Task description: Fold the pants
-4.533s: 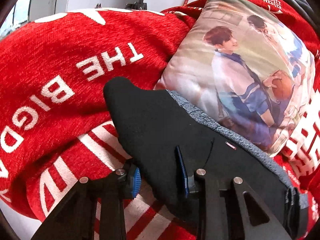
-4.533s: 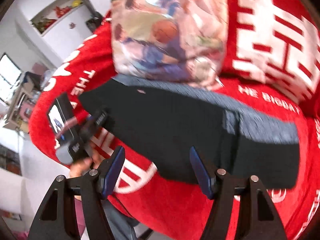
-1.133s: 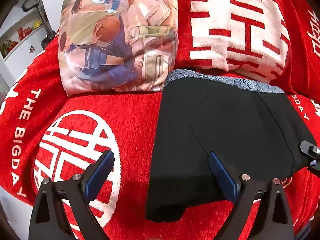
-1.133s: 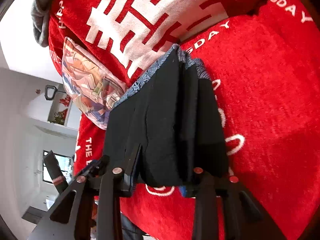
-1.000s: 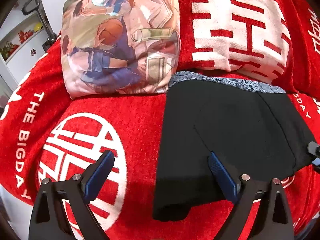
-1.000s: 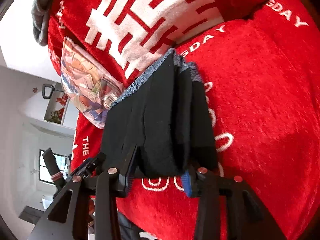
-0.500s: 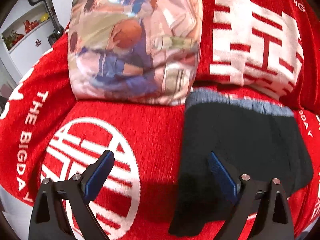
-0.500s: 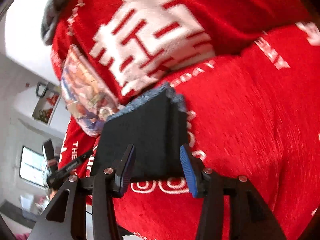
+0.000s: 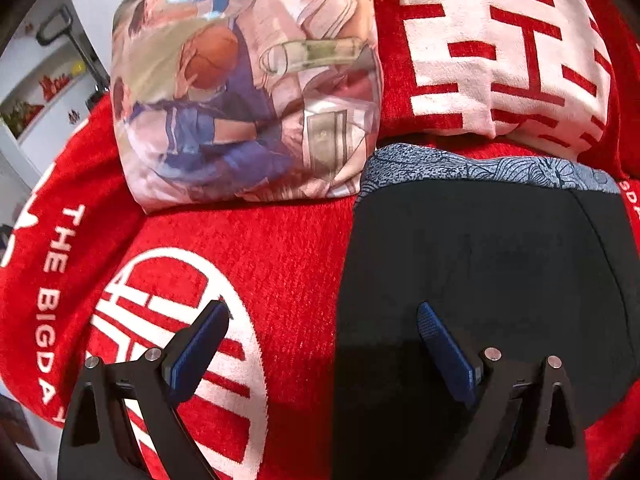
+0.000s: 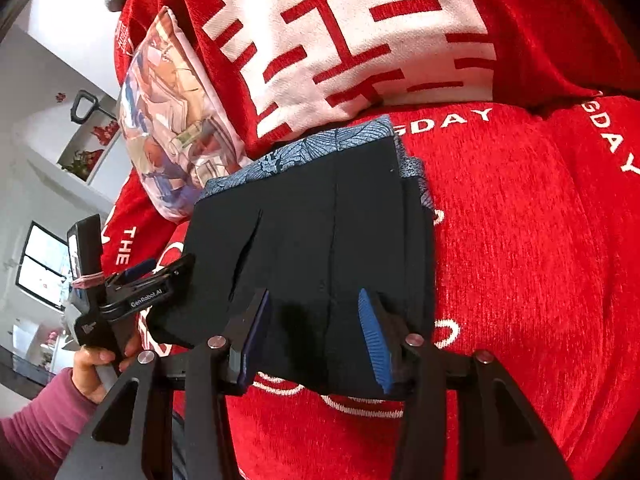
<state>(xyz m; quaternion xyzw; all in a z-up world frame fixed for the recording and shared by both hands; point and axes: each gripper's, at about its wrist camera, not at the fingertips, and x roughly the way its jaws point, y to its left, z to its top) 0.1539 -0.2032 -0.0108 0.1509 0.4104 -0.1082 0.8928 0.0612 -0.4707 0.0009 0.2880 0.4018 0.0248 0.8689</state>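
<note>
**Folded pants lie on red sofa as both grippers hover open**

While the folded black pants point(image 9: 492, 272) lie flat on the red cover point(image 9: 256, 240) of the sofa seat, the left gripper point(image 9: 322, 344) hangs over their left edge, its right finger above the dark cloth and its left finger above the white round emblem point(image 9: 168, 320); seen from the right wrist camera, the pants point(image 10: 320, 240) sit as a squarish stack with a blue patterned waistband point(image 10: 320, 144) at the far side, and the right gripper point(image 10: 316, 328) is at their near edge, its blue pads to either side of a vertical crease. A printed cushion point(image 9: 240, 92) leans against the backrest just left of the pants, its lower corner touching the waistband; behind the pants rises a red back cushion with large white lettering point(image 9: 496, 52); a white shelf with small ornaments point(image 9: 44, 92) stands off to the left. The left gripper's fingers are spread wide and hold nothing; the right gripper's fingers are also parted, clamping nothing, though whether the pads brush the cloth cannot be told.
</note>
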